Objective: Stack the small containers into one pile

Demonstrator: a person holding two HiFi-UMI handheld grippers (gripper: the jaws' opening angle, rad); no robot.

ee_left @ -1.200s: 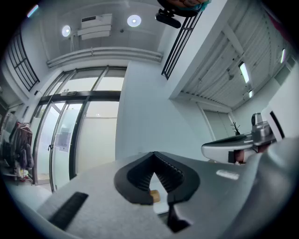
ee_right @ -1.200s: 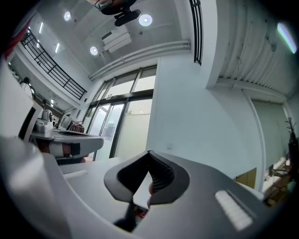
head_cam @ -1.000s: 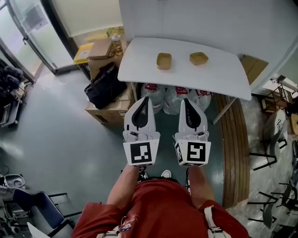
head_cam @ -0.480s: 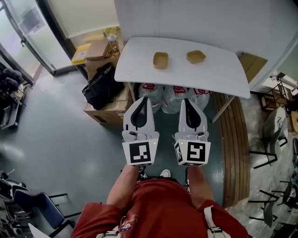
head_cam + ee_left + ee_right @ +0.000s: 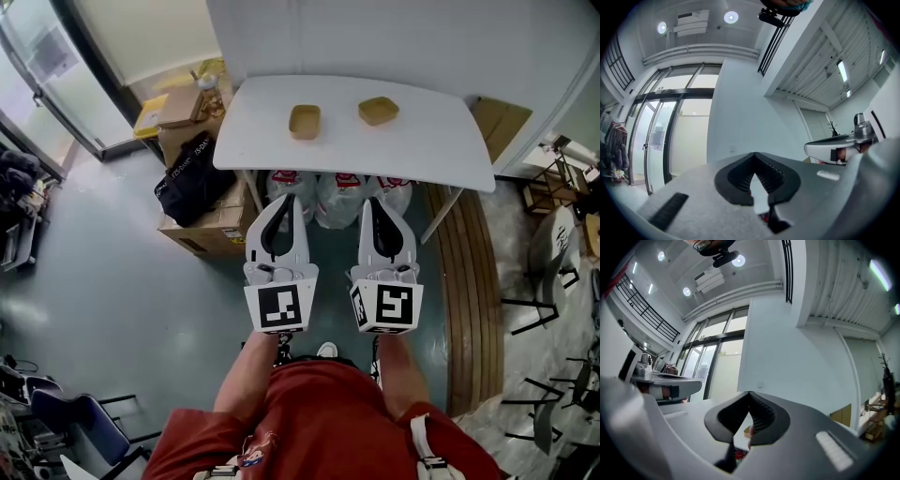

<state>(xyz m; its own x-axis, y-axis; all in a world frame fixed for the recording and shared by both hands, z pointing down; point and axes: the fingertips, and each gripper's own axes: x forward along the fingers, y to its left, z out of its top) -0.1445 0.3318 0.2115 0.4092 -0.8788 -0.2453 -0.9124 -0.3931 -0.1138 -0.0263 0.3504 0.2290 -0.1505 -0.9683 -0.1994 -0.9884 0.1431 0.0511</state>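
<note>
Person in a red shirt (image 5: 328,422) stood short of the table, one gripper in each hand, side by side. Left gripper (image 5: 298,200): jaws pressed together, nothing between them. Right gripper (image 5: 368,201): likewise closed, empty. Past the tips, white plastic bags with red print (image 5: 333,192) lay under a white rectangular table (image 5: 431,155). On it sat two small tan containers, unstacked: left container (image 5: 304,121), right container (image 5: 378,111), near each other, well apart from both grippers.
</note>
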